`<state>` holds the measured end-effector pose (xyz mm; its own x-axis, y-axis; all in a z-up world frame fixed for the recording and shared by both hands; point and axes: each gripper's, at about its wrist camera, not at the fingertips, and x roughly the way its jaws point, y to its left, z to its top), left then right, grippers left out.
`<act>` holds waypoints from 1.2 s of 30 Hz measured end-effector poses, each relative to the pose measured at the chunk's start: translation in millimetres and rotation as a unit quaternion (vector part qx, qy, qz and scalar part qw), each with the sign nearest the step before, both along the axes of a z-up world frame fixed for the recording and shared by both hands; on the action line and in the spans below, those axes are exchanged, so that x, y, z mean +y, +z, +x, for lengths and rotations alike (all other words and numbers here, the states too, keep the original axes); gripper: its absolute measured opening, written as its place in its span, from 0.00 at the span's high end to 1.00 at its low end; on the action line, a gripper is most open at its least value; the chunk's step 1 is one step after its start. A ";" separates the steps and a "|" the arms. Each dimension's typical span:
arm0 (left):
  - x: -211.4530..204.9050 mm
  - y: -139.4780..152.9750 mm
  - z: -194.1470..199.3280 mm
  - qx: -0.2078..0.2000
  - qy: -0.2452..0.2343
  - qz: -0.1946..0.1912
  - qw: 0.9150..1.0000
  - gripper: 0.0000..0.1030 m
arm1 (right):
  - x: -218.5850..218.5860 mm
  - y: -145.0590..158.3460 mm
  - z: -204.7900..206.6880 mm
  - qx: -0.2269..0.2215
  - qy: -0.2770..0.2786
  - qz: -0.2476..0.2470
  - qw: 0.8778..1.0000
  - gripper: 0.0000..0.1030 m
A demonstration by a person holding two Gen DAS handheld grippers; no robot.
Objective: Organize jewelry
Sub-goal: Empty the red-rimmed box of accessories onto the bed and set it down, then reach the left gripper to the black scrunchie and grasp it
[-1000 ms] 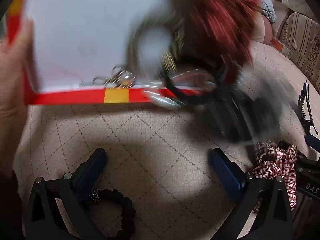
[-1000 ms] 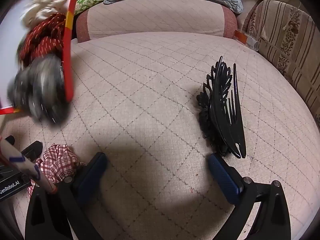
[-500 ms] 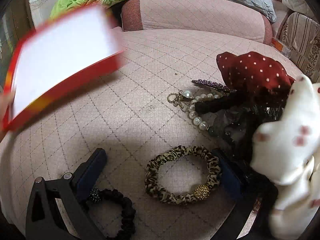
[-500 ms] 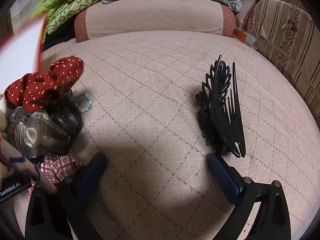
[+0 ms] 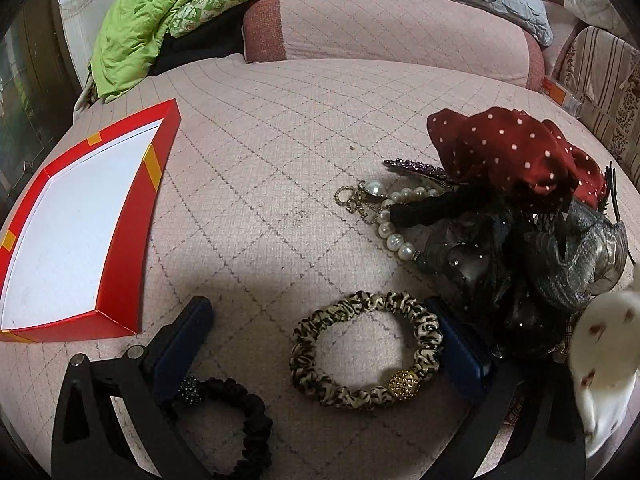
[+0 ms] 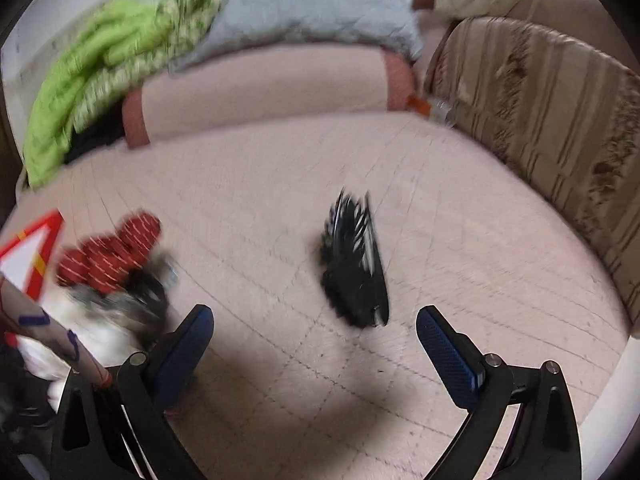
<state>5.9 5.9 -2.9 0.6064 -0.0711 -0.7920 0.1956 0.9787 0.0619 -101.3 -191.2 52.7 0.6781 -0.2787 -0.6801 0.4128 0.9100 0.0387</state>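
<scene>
The left tongs (image 5: 316, 344) are wide apart and hold nothing. A leopard-print scrunchie (image 5: 366, 350) with a gold bead lies flat on the pink quilted cushion (image 5: 260, 152), low in the middle of the left view, between the two blue pads and touching the right one. A black scrunchie (image 5: 240, 412) lies at the lower left, right by the left pad.

A red box lid (image 5: 72, 240) with a white inside sits at the left edge, open side up, well apart from the pile.

On the right side there is a heap of hair things. A dark red bow with white dots (image 5: 516, 152) is on top. A pearl bracelet (image 5: 394, 220) pokes out to the left of the heap, just beside a sparkly purple clip (image 5: 416, 167). Grey and black shiny bows (image 5: 560, 264) lie under the red one. A cream cloth piece (image 5: 600, 344) is at the far right edge.

The right tongs (image 6: 314, 344) are wide apart too, with nothing in them. That view is blurry. A black claw hair clip (image 6: 356, 264) lies on the cushion just above the tongs, near the middle.
</scene>
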 end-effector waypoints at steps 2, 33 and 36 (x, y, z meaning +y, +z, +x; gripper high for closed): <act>1.1 -0.2 -1.8 -0.004 0.000 -0.001 1.000 0.00 | 3.8 14.1 -14.7 -0.026 0.006 0.000 1.000 0.01; 101.8 125.9 -132.5 -0.116 -0.050 -0.070 0.990 0.00 | 94.0 72.8 -108.1 -0.135 0.114 -0.009 0.984 0.01; 105.7 126.7 -135.9 -0.117 -0.051 -0.073 0.989 0.00 | 96.8 67.4 -102.5 -0.123 0.112 -0.011 0.986 0.00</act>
<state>-130.0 111.6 123.8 0.7558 -0.2452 -0.6072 0.2916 0.9563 -0.0232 -203.8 -94.4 120.1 0.8678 -0.1168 -0.4830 0.1828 0.9789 0.0916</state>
